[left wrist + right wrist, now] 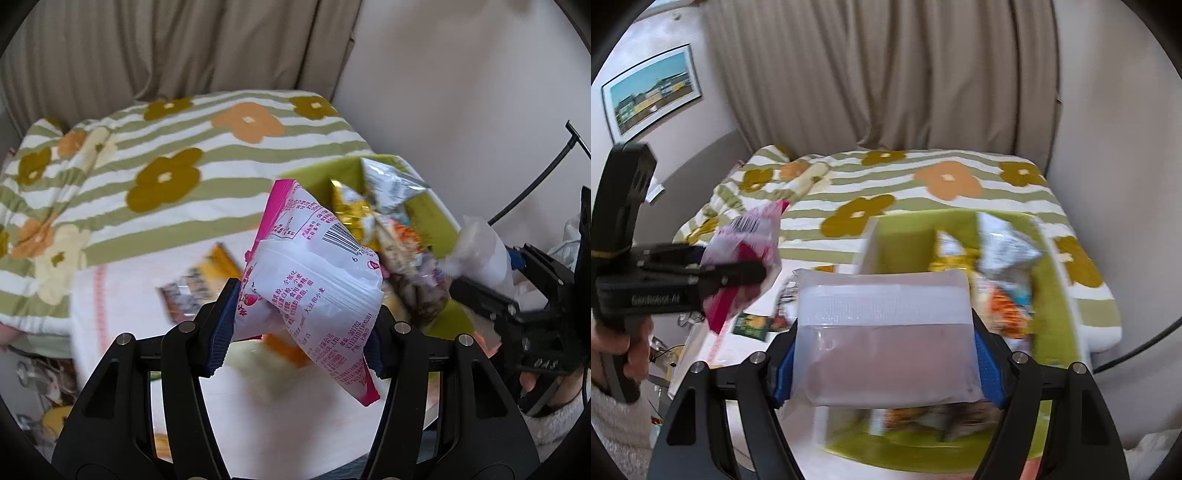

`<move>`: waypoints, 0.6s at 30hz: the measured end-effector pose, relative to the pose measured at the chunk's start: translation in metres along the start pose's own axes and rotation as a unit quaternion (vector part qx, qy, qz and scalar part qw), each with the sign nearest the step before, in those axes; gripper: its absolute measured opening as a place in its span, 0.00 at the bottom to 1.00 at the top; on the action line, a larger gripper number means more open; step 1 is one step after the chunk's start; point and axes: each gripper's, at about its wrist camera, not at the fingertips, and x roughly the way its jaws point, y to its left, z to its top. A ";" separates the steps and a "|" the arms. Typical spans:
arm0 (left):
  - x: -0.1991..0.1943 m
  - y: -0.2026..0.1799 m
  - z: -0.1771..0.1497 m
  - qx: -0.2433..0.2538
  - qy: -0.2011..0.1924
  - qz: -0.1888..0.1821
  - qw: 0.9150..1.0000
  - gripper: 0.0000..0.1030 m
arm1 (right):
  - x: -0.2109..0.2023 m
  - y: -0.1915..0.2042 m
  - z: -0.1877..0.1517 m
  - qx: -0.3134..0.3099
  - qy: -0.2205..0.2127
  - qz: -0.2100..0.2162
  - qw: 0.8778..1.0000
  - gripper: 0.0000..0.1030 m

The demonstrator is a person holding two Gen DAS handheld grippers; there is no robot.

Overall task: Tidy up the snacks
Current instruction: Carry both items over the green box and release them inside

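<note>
A pink packet (314, 273) is gripped by the left hand-held gripper (299, 328), a clear pouch (886, 332) by the right hand-held gripper (886, 369). Each should be released low inside the green box (901, 236).

A home bedroom: bed w/ green-striped floral duvet (923, 192) fills the far side, beige floor-length curtains (879, 74) behind it, framed harbour print (652, 90) on the wall at left; snack packets (1001, 254) piled in a lime-green storage box (905, 236) beside the bed
</note>
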 end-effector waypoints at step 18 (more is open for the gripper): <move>0.091 -0.106 0.010 0.072 0.067 -0.013 0.995 0.77 | 0.000 -0.097 -0.003 0.059 0.017 -0.026 0.998 0.71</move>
